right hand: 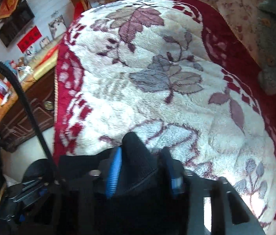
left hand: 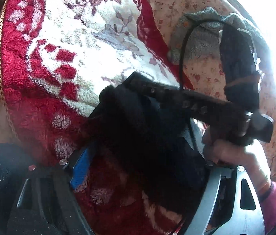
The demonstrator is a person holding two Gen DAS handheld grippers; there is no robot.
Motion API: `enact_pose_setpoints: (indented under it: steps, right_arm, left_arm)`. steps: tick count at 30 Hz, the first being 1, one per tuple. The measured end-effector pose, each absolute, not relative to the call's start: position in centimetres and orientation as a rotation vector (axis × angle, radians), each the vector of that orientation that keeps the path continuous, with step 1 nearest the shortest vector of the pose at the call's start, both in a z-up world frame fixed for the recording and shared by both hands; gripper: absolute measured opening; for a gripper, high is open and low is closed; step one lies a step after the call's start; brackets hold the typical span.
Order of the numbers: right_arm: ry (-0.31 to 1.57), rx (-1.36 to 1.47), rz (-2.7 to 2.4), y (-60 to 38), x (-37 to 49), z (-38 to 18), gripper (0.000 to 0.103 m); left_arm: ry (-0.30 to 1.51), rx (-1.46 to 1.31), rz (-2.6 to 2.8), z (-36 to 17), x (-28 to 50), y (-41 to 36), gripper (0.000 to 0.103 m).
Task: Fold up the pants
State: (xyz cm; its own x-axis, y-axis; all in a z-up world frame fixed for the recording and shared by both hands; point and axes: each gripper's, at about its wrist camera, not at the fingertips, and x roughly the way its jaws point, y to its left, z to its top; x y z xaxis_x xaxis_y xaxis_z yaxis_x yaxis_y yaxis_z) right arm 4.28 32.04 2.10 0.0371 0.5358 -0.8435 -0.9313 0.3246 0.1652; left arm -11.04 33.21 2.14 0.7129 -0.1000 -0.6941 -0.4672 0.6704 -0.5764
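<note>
The black pants [left hand: 147,137] lie bunched on the red and white plush blanket [left hand: 69,49]. My left gripper [left hand: 143,166] stands open around them. Its blue left pad [left hand: 80,172] is clear of the cloth, and its right finger is hidden behind the fabric. In the right wrist view a ribbed fold of the pants [right hand: 138,156] stands up between the two blue pads [right hand: 114,174], and my right gripper [right hand: 143,174] is shut on it. Seen in the left wrist view, the right gripper [left hand: 142,84] reaches in from the right, held by a hand [left hand: 235,154].
A grey fleece garment [right hand: 275,58] lies on a floral sheet [left hand: 177,0] beyond the blanket. The bed's left edge drops to the floor beside a dark wooden cabinet [right hand: 26,113]. A black cable [right hand: 26,101] arcs down past that edge.
</note>
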Motion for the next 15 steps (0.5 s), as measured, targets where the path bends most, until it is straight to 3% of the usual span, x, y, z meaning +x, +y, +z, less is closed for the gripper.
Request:
enact_pose_setpoints:
  steps: [2, 3, 5, 15]
  right_arm:
    - [0.980, -0.453, 1.210, 31.3, 4.5, 2.5, 0.020]
    - [0.979, -0.425, 1.216, 30.9, 4.6, 2.8, 0.017]
    - [0.974, -0.345, 1.242, 29.7, 4.8, 3.8, 0.014]
    - [0.810, -0.042, 1.272, 20.4, 3.6, 13.5, 0.014]
  left_arm:
    - [0.774, -0.791, 0.234, 2.1, -10.7, 33.3, 0.037]
    - [0.793, -0.767, 0.221, 2.1, -10.4, 33.4, 0.035]
    - [0.781, -0.781, 0.175, 2.4, -10.3, 33.6, 0.020]
    - [0.583, -0.573, 0.027, 11.6, -12.2, 28.5, 0.018]
